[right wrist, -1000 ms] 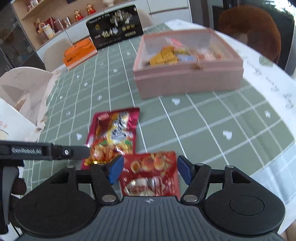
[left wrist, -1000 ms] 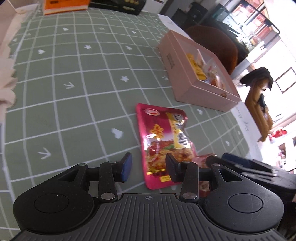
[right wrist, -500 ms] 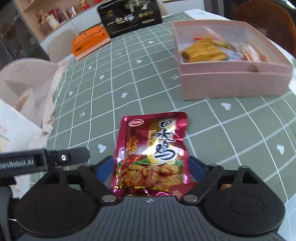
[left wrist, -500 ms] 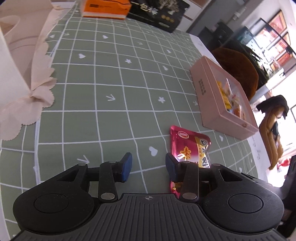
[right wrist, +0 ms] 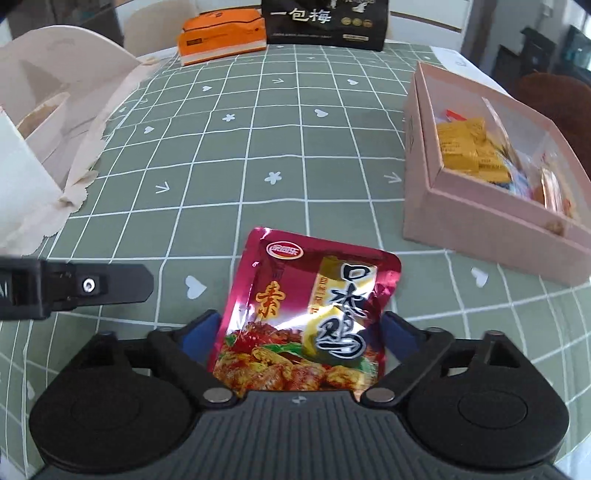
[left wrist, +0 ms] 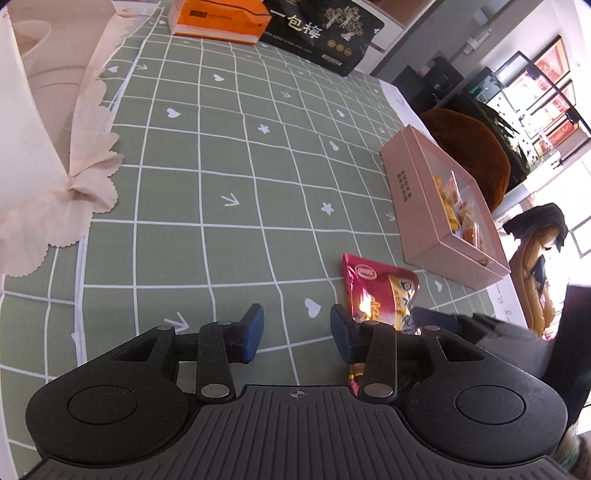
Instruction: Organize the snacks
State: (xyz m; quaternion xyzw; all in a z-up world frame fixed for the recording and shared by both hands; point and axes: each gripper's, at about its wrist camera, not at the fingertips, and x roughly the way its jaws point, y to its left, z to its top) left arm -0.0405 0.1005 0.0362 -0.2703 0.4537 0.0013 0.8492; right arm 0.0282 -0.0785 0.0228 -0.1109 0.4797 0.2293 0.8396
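A red foil snack packet (right wrist: 306,314) with yellow and black print sits between the fingers of my right gripper (right wrist: 301,332), its lower end over the gripper body and its top raised; the blue pads press its sides. It also shows in the left wrist view (left wrist: 380,295). My left gripper (left wrist: 295,332) is open and empty, hovering over the green checked tablecloth (left wrist: 221,184) left of the packet. A pink open box (right wrist: 491,192) holding yellow and orange snacks stands to the right, also seen in the left wrist view (left wrist: 443,210).
A white paper bag with scalloped edge (right wrist: 44,155) stands at the left. An orange box (right wrist: 221,37) and a black gift box (right wrist: 325,22) lie at the far table edge. A brown chair (left wrist: 469,155) is behind the pink box.
My right gripper has moved from the lower red packet onto this one and closed on it, lifting its top end. My left gripper has drawn back to the left and turned toward the table.
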